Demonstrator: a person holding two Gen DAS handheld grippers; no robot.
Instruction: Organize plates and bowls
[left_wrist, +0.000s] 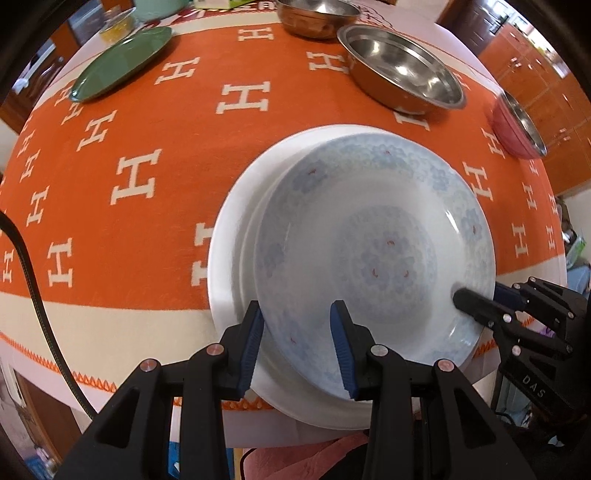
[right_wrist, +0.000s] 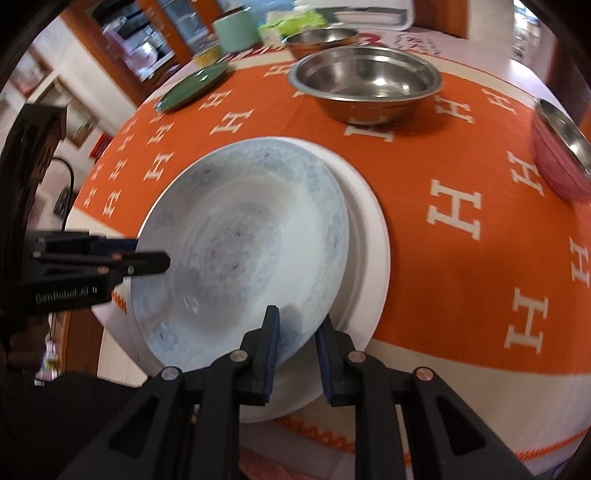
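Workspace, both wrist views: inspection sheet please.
Surface: orange tablecloth with white H pattern.
Job's things: blue-patterned plate atop white plate, off-centre; green plate; three steel bowls, nearest; pink bowl.
Clutter: mint container, yellow-filled dish.
Grippers: left gripper and right gripper each straddle the patterned plate's rim.
Cables: black cable at table's left edge.
Surroundings: wooden cabinets.

The left gripper (left_wrist: 297, 343), at the bottom centre of its own view, points steeply down, its blue-padded jaws parted astride a rim. The right gripper (right_wrist: 297, 354), bottom centre of its view, also points down, jaws narrowly parted.
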